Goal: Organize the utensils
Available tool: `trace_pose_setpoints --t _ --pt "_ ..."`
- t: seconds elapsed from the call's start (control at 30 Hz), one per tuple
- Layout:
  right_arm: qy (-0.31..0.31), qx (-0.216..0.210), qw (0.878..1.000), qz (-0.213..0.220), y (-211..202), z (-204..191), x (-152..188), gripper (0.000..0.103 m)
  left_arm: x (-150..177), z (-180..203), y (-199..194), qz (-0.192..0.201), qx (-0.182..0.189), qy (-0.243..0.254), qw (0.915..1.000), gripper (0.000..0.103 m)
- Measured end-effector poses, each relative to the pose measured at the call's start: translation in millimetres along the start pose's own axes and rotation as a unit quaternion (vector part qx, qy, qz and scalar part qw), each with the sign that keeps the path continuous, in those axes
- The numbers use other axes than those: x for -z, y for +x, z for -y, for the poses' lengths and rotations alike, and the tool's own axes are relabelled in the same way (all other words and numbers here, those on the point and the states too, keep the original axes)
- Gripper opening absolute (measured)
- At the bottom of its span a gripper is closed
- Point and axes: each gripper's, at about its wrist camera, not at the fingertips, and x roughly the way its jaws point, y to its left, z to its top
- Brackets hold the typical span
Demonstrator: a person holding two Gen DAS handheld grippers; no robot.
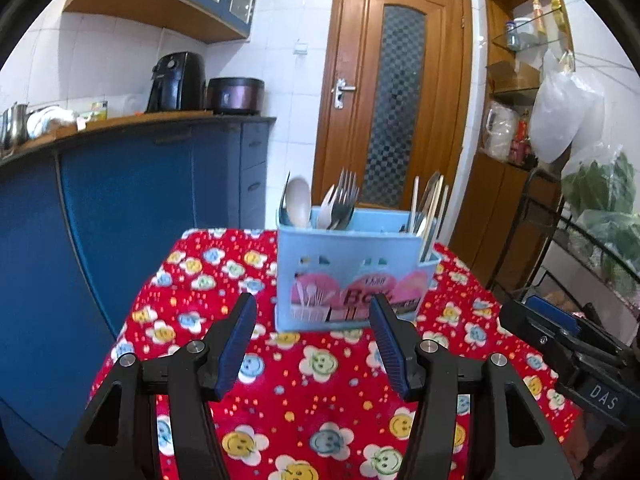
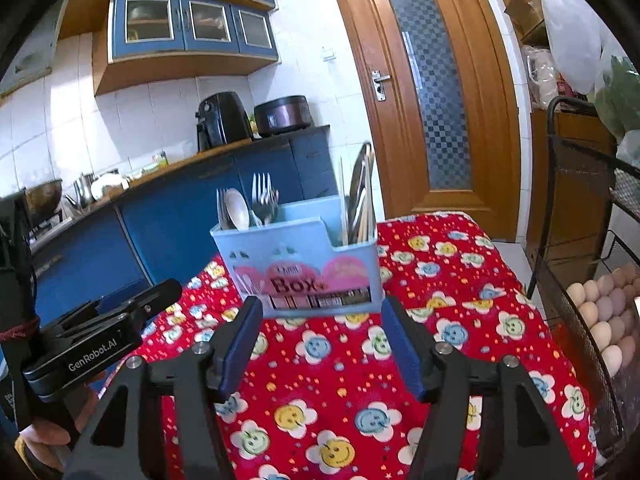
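Left hand-held gripper [image 1: 313, 308]: lower centre of the left wrist view; jaws apart, nothing between them, pads clear of the box ahead. It also shows at the lower left of the right wrist view.
Right hand-held gripper [image 2: 318, 310]: lower centre of the right wrist view; jaws apart and empty, tips just short of the box front. Its black body shows at the right edge of the left wrist view.
Utensil box [image 1: 352, 276]: light blue plastic, upright on the surface, centre of both views, printed label facing the cameras.
Spoon [image 1: 299, 200]: pale bowl upward, in the left section of the box.
Forks [image 1: 343, 200]: tines upward, just right of the spoon, same end of the box.
Knives and long utensils [image 1: 430, 204]: upright in the right section, leaning slightly.
Surface [image 1: 280, 380]: covered with a red cloth printed with smiling flowers; the box stands toward its far end.
Door [image 1: 394, 96]: wooden, with a patterned glass panel, behind the box, closed.
Counter [image 1: 120, 128]: upper left of the left wrist view, blue cabinets beneath, dark appliances on top.
Eggs [image 2: 604, 312]: in a wire rack at the right edge of the right wrist view.
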Motion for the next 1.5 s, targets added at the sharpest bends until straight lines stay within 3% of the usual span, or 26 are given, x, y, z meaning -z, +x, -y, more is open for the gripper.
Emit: trace_pose_setpoints --t 0.27,0.57,1.5 --pt "-0.011 0.015 1.000 -0.017 14 0 27 0.067 25 2 15 -0.015 -0.007 -0.001 0.9999 0.060" --pt "-0.011 0.033 0.999 -0.020 21 8 41 0.068 40 -1 27 -0.010 -0.043 0.005 0.9990 0.060" --pt "0.000 0.040 0.999 -0.025 25 14 46 0.068 45 1 27 0.000 -0.054 0.019 0.9984 0.060"
